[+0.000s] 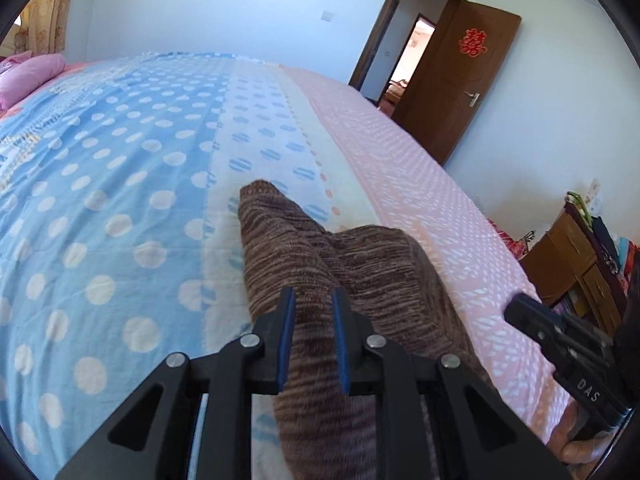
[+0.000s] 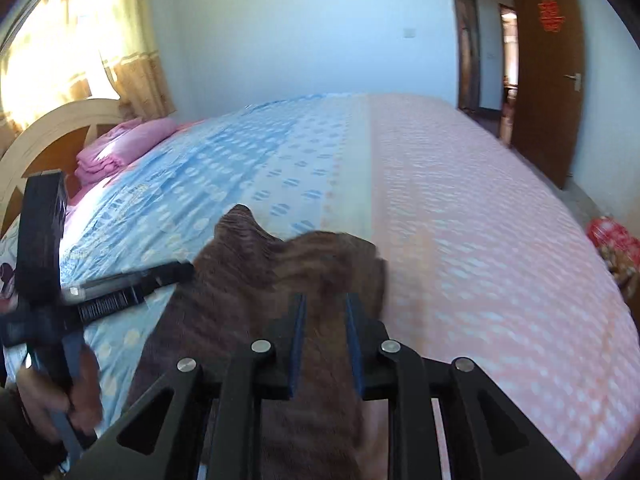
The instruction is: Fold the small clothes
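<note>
A brown striped knit garment [image 1: 320, 264] lies bunched on the bed, and it also shows in the right wrist view [image 2: 280, 264]. My left gripper [image 1: 313, 300] hovers over its near part with the jaws apart and cloth showing between them, nothing pinched. My right gripper [image 2: 324, 304] is likewise over the garment with the jaws apart. The right gripper's body shows at the right edge of the left wrist view [image 1: 568, 344]; the left gripper's body shows at the left of the right wrist view [image 2: 104, 284]. The right wrist view is motion-blurred.
The bed sheet [image 1: 120, 184] is blue with white dots on the left and pink [image 1: 420, 184] on the right. Pink folded bedding [image 2: 124, 144] lies by the headboard. A brown door [image 1: 460, 80] stands open. A wooden cabinet [image 1: 576, 264] is past the bed's right edge.
</note>
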Available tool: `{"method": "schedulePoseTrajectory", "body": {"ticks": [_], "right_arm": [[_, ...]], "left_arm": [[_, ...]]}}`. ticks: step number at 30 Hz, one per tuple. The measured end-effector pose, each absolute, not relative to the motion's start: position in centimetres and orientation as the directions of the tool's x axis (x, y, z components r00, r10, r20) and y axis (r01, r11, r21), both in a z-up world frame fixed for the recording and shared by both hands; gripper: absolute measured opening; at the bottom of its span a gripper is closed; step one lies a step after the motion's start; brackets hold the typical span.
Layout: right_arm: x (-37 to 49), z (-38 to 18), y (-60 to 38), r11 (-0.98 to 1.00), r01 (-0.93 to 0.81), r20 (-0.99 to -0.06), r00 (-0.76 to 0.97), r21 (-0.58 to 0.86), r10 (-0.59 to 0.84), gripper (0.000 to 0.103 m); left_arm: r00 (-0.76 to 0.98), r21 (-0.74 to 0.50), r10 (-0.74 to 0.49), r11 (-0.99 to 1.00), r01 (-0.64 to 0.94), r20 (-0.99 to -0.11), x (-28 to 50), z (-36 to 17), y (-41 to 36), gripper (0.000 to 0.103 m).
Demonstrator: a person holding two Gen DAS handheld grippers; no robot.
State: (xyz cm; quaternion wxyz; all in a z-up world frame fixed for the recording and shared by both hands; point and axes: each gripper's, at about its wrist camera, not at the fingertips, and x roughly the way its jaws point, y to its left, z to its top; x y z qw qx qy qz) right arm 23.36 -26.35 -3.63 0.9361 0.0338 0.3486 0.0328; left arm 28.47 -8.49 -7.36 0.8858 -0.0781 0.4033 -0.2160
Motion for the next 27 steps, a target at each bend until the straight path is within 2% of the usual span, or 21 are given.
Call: {"method": "schedulePoseTrajectory", "body": {"ticks": [1,2,4,5,6,7,11,13,18,20,22,24,27], "right_arm": [[25.4,-4.1,-25.9,0.996,-0.055,-0.659,0.747,0.073,0.09,0.021],[26.8,-4.6,-25.4,0.996,-0.064,-0.668,0.739,0.056,0.085,0.021],[30.0,-6.6,-24.9,0.997,-0.072,-0.703,0.708,0.022,0.066,0.021],[31.0,-7.8,-25.2,0.998,-0.055,-0.723,0.689,0.01,0.045,0.021],[32.2,-9.6,-25.8,0.999,-0.032,-0.749,0.662,0.022,0.038,0.026],[32.5,-10.4,-26.7,0.997,-0.029,-0.734,0.675,0.066,0.068,0.031],[33.9,-10.4,-29.8,0.972,0.013,-0.719,0.675,0.235,0.165,0.035],[34.2,-10.4,-30.4,0.963,0.028,-0.717,0.674,0.267,0.179,0.035],[31.8,-9.0,-29.8,0.976,0.074,-0.698,0.71,0.206,0.093,0.034],[29.1,-7.7,-29.4,0.984,0.083,-0.654,0.755,0.157,0.041,0.034],[26.3,-7.0,-28.7,0.988,0.057,-0.636,0.77,0.147,0.05,0.034],[24.0,-7.4,-28.1,0.988,0.032,-0.639,0.765,0.153,0.074,0.034],[22.8,-10.0,-27.1,0.994,0.028,-0.692,0.72,0.109,0.056,0.034]], "left_arm": [[0.589,-0.286,-0.408,0.912,0.293,-0.698,28.7,-8.0,-8.7,0.029],[0.595,-0.263,-0.368,0.93,0.259,-0.715,28.9,-8.8,-8.8,0.043],[0.6,-0.239,-0.298,0.955,0.178,-0.742,29.2,-11.0,-8.1,0.06],[0.599,-0.241,-0.276,0.96,0.14,-0.752,29.3,-12.2,-7.5,0.074],[0.619,-0.277,-0.296,0.952,0.129,-0.728,29.1,-13.1,-6.6,0.075],[0.629,-0.298,-0.312,0.946,0.131,-0.712,28.8,-13.1,-6.3,0.074],[0.631,-0.257,-0.275,0.959,0.122,-0.726,29.0,-12.9,-7.0,0.078],[0.631,-0.275,-0.287,0.954,0.119,-0.721,28.9,-12.9,-6.8,0.078],[0.621,-0.353,-0.364,0.924,0.146,-0.694,28.4,-12.9,-5.3,0.078],[0.615,-0.328,-0.36,0.929,0.171,-0.701,28.2,-12.7,-5.5,0.078],[0.617,-0.293,-0.339,0.939,0.179,-0.71,28.1,-12.1,-5.8,0.08],[0.624,-0.252,-0.313,0.949,0.188,-0.716,28.0,-11.2,-6.3,0.08],[0.651,-0.189,-0.268,0.963,0.192,-0.71,27.7,-9.8,-7.2,0.08]]}}
